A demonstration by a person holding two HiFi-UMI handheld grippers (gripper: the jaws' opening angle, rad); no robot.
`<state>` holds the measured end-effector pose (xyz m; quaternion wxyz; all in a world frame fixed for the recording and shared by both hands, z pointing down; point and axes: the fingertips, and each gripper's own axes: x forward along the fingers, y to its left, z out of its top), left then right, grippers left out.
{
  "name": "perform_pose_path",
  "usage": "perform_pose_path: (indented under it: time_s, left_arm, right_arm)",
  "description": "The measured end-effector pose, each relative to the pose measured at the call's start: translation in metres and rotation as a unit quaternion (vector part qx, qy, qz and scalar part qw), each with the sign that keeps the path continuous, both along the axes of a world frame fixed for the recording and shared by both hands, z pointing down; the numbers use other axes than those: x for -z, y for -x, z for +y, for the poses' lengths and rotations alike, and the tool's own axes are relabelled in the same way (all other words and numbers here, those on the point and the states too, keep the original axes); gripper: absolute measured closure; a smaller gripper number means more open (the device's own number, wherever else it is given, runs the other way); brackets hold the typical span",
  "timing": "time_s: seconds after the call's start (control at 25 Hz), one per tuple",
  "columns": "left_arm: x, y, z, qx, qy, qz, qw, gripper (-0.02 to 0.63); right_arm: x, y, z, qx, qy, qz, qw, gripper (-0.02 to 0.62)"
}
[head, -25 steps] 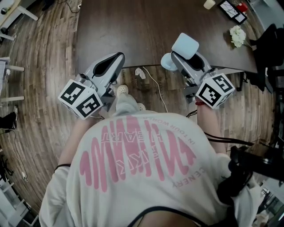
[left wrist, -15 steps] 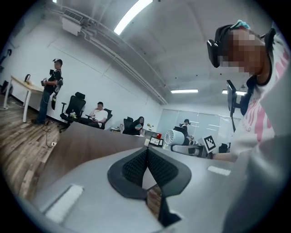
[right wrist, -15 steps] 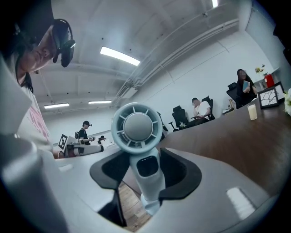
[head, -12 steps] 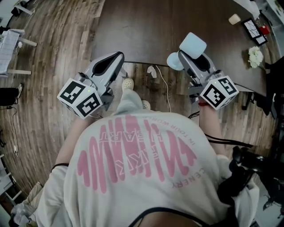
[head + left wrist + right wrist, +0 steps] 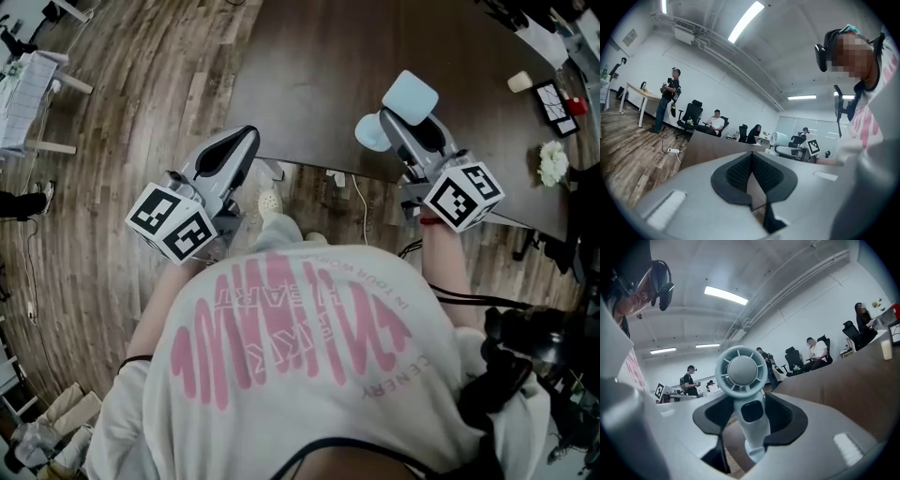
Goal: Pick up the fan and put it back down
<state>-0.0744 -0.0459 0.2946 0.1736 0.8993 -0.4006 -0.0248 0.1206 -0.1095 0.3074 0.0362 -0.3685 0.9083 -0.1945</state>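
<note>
The fan (image 5: 740,373) is clamped by its handle between the jaws of the right gripper (image 5: 751,420), head above them, base below; the jaws of the left gripper (image 5: 751,171) are closed together on nothing; set-down on the table (image 5: 375,56) is judged pending, the base to be lowered flat before release.

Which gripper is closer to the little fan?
Right. The right gripper grips the fan by its handle; the left gripper, shut and empty, is well apart on the other side.
</note>
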Motion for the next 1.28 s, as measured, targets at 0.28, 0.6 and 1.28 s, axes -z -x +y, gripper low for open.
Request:
perform_pose_path:
  time_s: [0.28,0.6,1.28]
  left_arm:
    - [0.011,0.041,-0.066,-0.017,-0.008,0.009,0.9998,0.587]
    - [0.003,0.092,-0.138,-0.049,0.002,0.001,0.9988,0.586]
    - [-0.046,0.112,-0.185,-0.05,0.027,0.015,0.9983,0.586]
  right_arm:
    - [0.001,0.029,-0.062,-0.026,0.004,0.012,1.0,0.382]
    - [-0.013,0.069,-0.137,-0.055,0.013,0.027,0.998,0.383]
    - [-0.064,0.065,-0.199,-0.111,0.036,0.007,0.993,0.383]
